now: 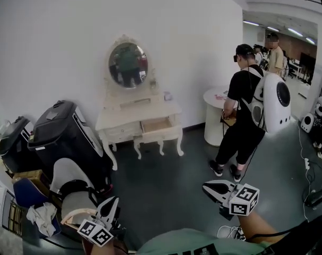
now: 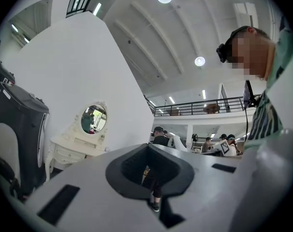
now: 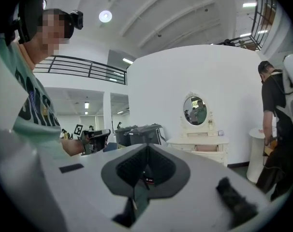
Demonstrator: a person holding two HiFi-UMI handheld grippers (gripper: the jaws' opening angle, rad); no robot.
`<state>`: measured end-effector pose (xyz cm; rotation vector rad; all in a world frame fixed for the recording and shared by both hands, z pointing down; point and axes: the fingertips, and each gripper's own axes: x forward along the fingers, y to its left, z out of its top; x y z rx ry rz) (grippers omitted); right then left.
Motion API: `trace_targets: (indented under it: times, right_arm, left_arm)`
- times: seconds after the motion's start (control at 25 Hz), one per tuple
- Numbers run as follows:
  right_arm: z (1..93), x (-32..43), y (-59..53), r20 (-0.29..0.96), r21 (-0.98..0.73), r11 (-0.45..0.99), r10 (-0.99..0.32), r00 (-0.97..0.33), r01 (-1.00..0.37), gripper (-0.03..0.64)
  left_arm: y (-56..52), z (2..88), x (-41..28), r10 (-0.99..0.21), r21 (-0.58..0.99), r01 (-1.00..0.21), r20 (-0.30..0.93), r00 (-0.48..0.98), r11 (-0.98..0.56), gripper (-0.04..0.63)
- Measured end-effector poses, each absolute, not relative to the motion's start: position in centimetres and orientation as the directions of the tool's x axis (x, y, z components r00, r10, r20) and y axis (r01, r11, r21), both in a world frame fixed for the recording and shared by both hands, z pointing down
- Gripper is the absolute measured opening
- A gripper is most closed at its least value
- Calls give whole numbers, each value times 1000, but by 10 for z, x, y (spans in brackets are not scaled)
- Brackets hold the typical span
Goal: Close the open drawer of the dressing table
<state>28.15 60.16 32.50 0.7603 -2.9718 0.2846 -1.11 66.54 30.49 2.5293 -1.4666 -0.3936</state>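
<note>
Head view: high, steeply down; dressing table far off.
Gripper views: low, about level, along their jaws.
Shared: the dressing table, distant in all three.

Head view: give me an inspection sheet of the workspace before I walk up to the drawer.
Surface: dark floor; the dressing table stands on it against the white wall.
Job's things: dressing table; its right drawer is pulled out; oval mirror on top.
Clutter: black suitcases, chair and cloth at left.
Grippers: left claw and right claw both shut, empty, well short of the table.
Cables: cable on the floor at right.
Surroundings: person with a white backpack at a round table, right of the dressing table; another person farther back.
</note>
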Motion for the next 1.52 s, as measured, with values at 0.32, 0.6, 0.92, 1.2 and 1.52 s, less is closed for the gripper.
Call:
trace_targets:
  times: [0.32, 0.6, 0.92, 1.2, 1.52]
  right_arm:
    - [320, 140, 586, 146, -150, 893, -406, -902, -425, 12]
    - [320, 86, 558, 168, -153, 908, -365, -916, -390, 12]
    - [335, 83, 499, 154, -195, 925, -299, -942, -325, 12]
    - [336, 113, 393, 94, -225, 947, -213, -973, -229, 12]
    - [337, 164, 282, 50, -242, 955, -166, -985, -173, 12]
  left_arm:
    - [655, 311, -142, -886, 319, -826, -147, 440, -464, 8]
    - [643, 330, -190, -904, 361, -829, -134, 407, -427, 8]
    - [601, 327, -181, -924, 333, -863, -96, 369, -379, 8]
    - [534, 307, -139, -961, 287, -917, -95, 259, -276, 8]
    - [447, 291, -75, -975, 270, -937, -83, 206, -221, 8]
